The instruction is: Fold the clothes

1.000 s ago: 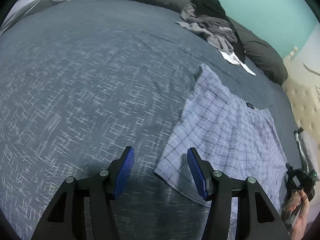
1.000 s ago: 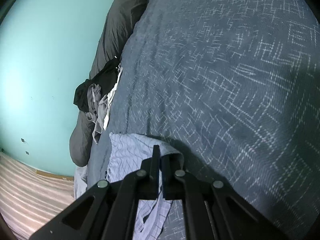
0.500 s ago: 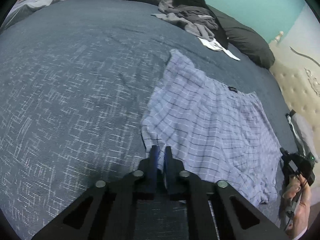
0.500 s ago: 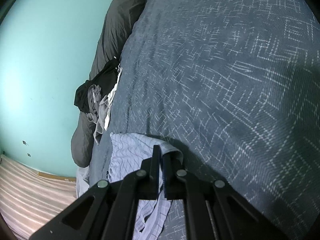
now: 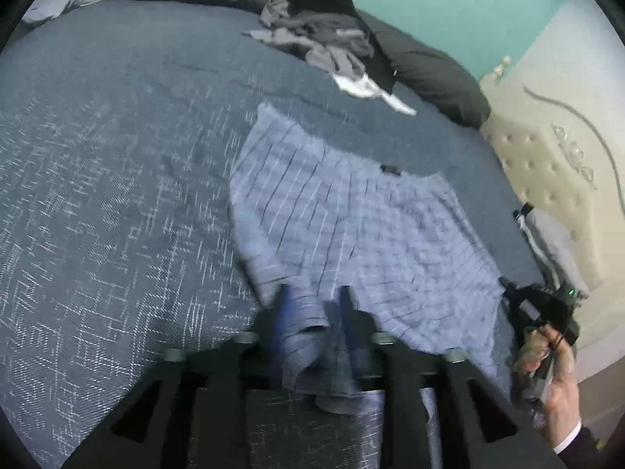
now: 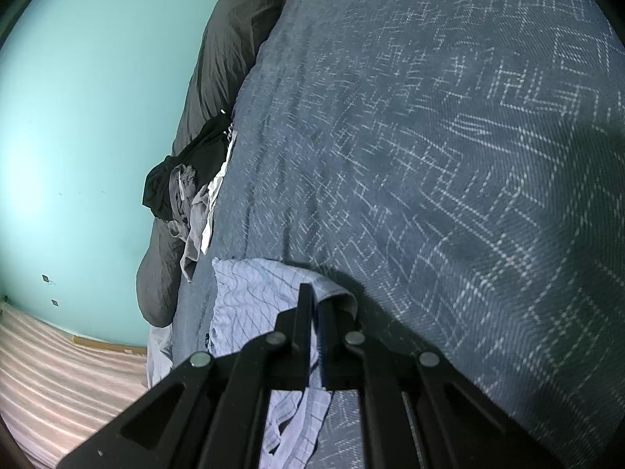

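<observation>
Lifted since before, checked shorts (image 5: 351, 234) hang between left fingers (image 5: 282, 312).

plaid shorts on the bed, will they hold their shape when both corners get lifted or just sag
The plaid shorts will probably sag: the corner at the left gripper already droops in a loose fold. They look thin and light, so likely easy to lift. The hem pinched by the right gripper curls over, so expect the middle to hang and wrinkle.

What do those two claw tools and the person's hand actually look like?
Each gripper, left and right, is a black plastic linkage with silver pivot bolts and blue finger pads. The bare right hand shows a white cuff under a dark sleeve.
</observation>
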